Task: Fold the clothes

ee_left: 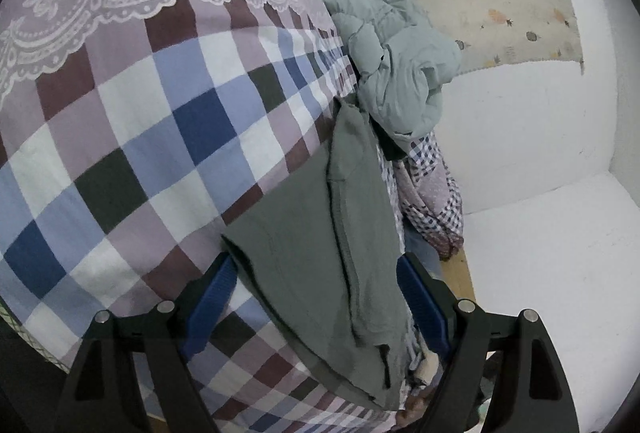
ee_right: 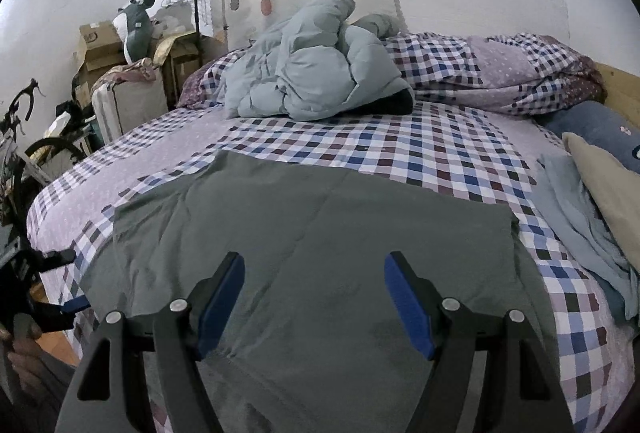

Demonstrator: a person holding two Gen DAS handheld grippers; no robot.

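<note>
From where I sat, the grey-green garment [ee_right: 304, 233] lay spread flat on the checked bedspread [ee_right: 420, 149], near the bed's front edge, its longer side running left to right across the right wrist view. My right gripper [ee_right: 314, 297] hung just above its near half with the jaws wide apart and nothing between them, cloth showing through the gap. My left gripper [ee_left: 316, 305] was at the garment's left end, jaws likewise spread and gripping nothing that I could make out; in its view the cloth [ee_left: 320, 253] ran away from the fingers lengthwise, with a seam or folded edge down the middle. So the left looked end-on along the long axis, the right across it, and each had cloth directly under its fingers. I judged the left nearer a short edge, the right nearer the long front edge. Whether this was a flat layout awaiting a fold or one already doubled, I could not settle. A pale blue puffer jacket [ee_right: 312, 69] sat heaped well behind
</note>
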